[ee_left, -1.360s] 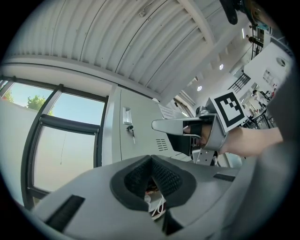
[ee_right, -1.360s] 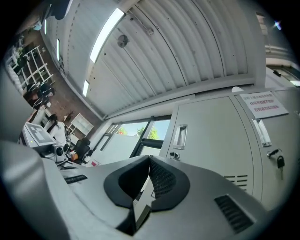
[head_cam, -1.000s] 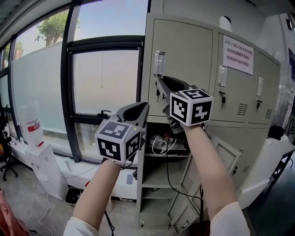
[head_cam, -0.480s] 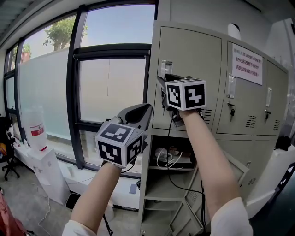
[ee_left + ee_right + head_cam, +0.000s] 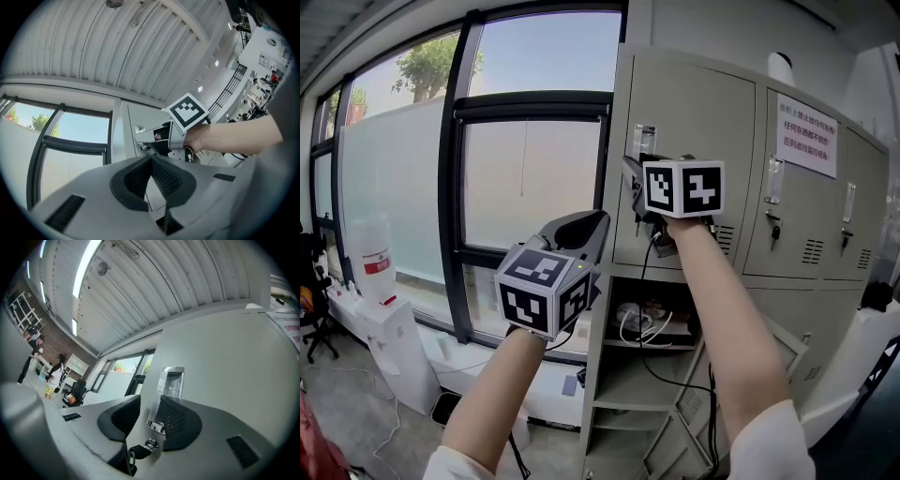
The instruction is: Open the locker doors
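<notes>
Steel lockers (image 5: pixel 806 216), pale grey, fill the head view from 12 to 3 o'clock; the top-left door (image 5: pixel 694 112) is closed, with a clear handle (image 5: pixel 171 380) on its left edge and a key (image 5: pixel 139 450) in the lock (image 5: pixel 151 444) at 6 o'clock of that handle. Right gripper (image 5: pixel 150 404) is raised to the handle, pointing slightly upward; its jaws have just been opening and stand apart, the handle's lower end between them, neither pad seen pressing on it; judged a line-up for a pull on this door, not yet a grip. Left gripper (image 5: pixel 150 159) hangs at 7 o'clock of the right one, in front of the window (image 5: pixel 525 178); jaws together, nothing in them; judged held back so as to leave the door's swing free.

Surroundings: the compartment (image 5: pixel 652 323) at 6 o'clock of the closed door is already open and holds coiled cables; a black cable (image 5: pixel 639 347) runs down through it; a lower door (image 5: pixel 789 345) stands ajar at 4 o'clock. 2 further upper doors at 3 o'clock are closed, 1 bearing a paper notice (image 5: pixel 811 122). Obstructions: the key sits just beside the jaws and could be caught as they close; the right forearm (image 5: pixel 722 319) crosses the open compartment; no other thing is seen in front of the top-left door.
</notes>
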Demonstrator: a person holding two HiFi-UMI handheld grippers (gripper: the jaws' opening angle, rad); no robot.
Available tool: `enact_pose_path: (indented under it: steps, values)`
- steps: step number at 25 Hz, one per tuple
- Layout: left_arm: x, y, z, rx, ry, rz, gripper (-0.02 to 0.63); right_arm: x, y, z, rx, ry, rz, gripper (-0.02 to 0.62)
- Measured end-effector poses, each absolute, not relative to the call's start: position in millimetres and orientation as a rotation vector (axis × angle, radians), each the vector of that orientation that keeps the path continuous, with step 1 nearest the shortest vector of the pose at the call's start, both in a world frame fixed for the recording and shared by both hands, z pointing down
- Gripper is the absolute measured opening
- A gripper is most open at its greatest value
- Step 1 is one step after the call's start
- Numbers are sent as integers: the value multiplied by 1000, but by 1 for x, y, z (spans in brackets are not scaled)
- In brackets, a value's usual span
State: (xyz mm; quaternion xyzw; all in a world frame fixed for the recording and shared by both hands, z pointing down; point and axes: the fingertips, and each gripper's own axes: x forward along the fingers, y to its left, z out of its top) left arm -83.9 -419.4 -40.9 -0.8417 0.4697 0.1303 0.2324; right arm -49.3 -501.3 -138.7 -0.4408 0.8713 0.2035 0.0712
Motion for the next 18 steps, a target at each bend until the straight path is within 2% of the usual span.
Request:
enact_pose_path:
  steps: [18]
  values:
    - [-89,-387,-25,-2415,1227,424,28,-40,-406,-131,-1455,2577,982,130]
